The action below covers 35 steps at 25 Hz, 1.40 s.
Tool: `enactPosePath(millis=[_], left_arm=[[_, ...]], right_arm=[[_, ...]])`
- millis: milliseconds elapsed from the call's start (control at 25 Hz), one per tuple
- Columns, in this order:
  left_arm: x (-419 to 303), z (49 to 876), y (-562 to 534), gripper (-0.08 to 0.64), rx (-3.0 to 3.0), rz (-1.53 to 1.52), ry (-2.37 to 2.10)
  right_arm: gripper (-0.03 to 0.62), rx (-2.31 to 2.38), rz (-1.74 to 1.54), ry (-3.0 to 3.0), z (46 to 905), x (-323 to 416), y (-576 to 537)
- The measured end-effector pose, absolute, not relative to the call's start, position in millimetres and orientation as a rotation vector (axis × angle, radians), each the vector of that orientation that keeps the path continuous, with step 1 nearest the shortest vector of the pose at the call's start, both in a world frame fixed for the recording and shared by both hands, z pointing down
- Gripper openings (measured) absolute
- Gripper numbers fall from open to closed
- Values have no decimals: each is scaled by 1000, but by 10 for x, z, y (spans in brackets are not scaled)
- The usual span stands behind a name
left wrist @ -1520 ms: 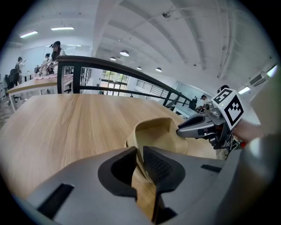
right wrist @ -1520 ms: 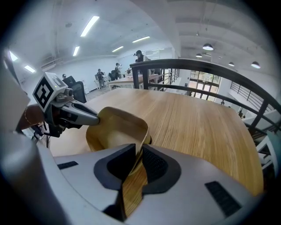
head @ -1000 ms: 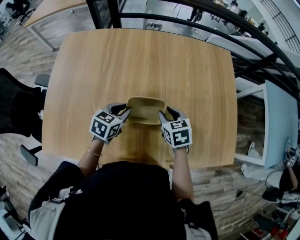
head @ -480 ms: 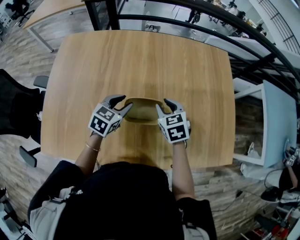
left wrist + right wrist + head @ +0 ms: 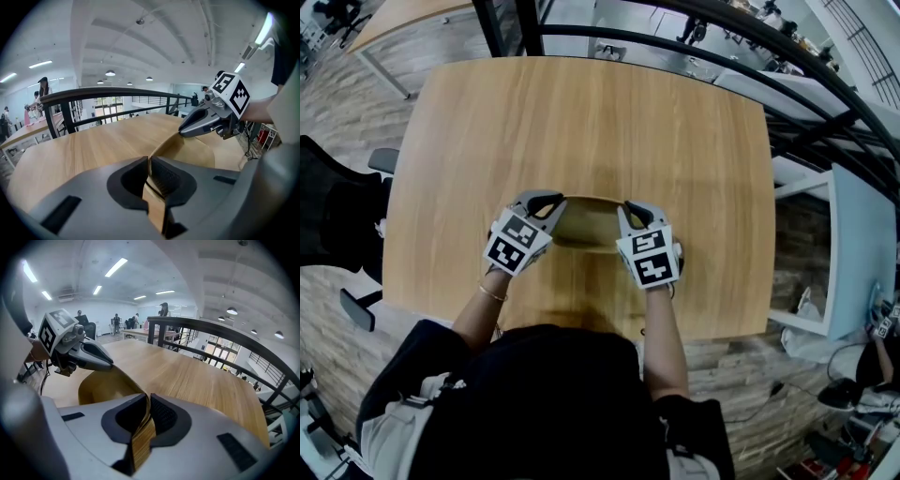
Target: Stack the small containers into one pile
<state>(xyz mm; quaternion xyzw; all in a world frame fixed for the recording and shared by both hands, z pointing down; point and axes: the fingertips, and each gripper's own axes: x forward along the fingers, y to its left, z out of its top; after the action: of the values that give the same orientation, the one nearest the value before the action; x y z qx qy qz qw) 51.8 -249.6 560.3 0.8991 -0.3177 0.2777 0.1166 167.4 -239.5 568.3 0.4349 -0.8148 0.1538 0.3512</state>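
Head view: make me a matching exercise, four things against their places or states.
1 left gripper; 2 right gripper; 3 wooden container; 4 black chair
a left of the table; b shut on the container's right rim; c held at both ends; d shut on the container's left rim
Pairs: 1-d, 2-b, 3-c, 4-a. Both grippers' fingers have just been closing on that rim.

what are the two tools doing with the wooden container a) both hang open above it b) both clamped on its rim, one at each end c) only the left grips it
B: the left tool and right tool have just been closing their jaws, and each now pinches the wooden container by its rim.
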Motion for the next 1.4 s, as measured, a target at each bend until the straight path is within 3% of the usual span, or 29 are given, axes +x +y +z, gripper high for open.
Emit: enactPosePath(millis=[1400], left_arm=[[480, 5953, -2524, 37, 2576, 900, -999]], right_arm=[[40, 1119, 353, -2003, 6112, 1587, -2396]])
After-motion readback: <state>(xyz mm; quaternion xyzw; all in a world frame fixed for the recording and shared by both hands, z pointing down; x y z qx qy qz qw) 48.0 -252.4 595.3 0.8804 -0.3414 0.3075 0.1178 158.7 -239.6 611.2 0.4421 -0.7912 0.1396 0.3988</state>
